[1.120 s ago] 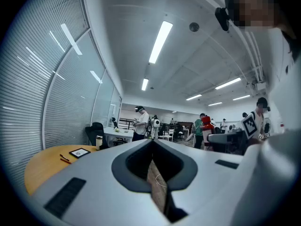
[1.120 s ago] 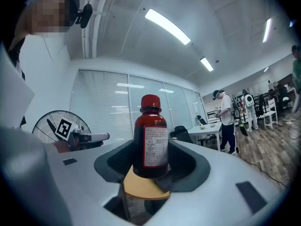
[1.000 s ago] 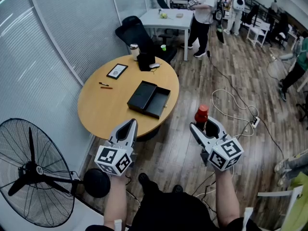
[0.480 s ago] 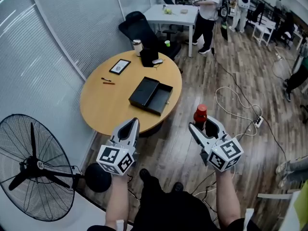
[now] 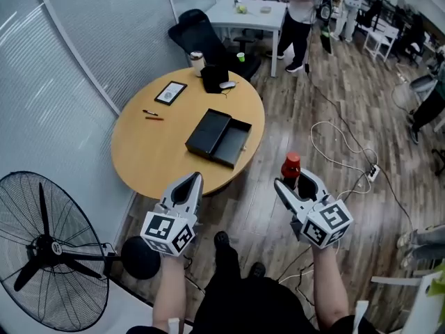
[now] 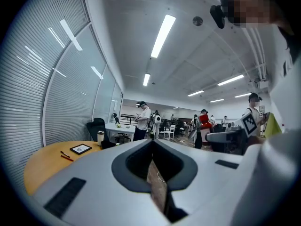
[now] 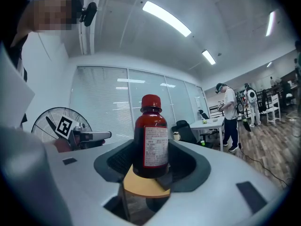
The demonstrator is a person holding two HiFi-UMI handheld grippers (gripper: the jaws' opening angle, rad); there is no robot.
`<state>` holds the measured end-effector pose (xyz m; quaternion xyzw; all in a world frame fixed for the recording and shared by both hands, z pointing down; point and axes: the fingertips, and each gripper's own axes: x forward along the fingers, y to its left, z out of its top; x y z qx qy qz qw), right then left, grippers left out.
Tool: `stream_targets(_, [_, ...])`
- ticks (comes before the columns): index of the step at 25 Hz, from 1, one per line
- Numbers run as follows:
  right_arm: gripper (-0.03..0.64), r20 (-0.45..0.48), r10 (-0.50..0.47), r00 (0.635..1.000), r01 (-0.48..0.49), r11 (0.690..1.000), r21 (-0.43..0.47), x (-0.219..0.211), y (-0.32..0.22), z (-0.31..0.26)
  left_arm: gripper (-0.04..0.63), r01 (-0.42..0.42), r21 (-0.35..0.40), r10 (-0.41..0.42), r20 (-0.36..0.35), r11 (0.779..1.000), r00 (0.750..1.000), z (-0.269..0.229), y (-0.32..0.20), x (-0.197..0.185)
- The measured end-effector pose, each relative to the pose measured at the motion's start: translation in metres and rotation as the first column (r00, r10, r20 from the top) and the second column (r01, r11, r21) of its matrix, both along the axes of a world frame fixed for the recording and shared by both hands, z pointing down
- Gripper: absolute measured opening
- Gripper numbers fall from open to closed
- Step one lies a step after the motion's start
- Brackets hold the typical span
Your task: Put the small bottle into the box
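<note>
A small dark bottle with a red cap and a white label stands upright between the jaws of my right gripper, which is shut on it. In the right gripper view the small bottle fills the middle between the grey jaws. The black box lies open on the round wooden table, lid flat beside its tray, ahead and left of the bottle. My left gripper hangs over the table's near edge, shut and empty; the left gripper view shows its jaws meeting with nothing between.
On the table's far side lie a tablet, two pens, a cup and a black pouch. A standing fan is at the left. Cables and a power strip trail across the wooden floor. People stand near a white desk.
The view has shifted slightly; both grippers keep their pose and the bottle stays held in the right one. The person's foot below has moved a little.
</note>
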<state>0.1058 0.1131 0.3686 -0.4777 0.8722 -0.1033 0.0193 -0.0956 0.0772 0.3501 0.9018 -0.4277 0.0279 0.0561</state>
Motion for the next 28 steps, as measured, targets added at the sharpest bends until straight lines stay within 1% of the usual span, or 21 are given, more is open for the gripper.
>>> stream_targets(10, [0.230, -0.009, 0.065, 0.998, -0.065, 0.998, -0.016, -0.019, -0.062, -0.010, -0.005, -0.077, 0.013, 0.077, -0.002, 0.997, 0.997, -0.005, -0.075, -0.012])
stream_targets(14, [0.230, -0.017, 0.087, 0.996, -0.087, 0.996, -0.020, -0.030, -0.080, -0.012, -0.005, -0.107, 0.016, 0.107, 0.008, 0.994, 0.994, -0.007, -0.098, -0.018])
stream_targets(19, [0.230, -0.032, 0.112, 0.993, -0.113, 0.993, -0.032, -0.046, -0.098, -0.009, -0.005, -0.137, 0.013, 0.137, 0.005, 0.991, 0.991, -0.005, -0.120, -0.031])
stream_targets(28, [0.230, -0.038, 0.157, 0.987, -0.159, 0.986, -0.051, -0.065, -0.116, -0.001, -0.005, -0.205, -0.003, 0.205, 0.013, 0.979, 0.979, 0.008, -0.140, -0.037])
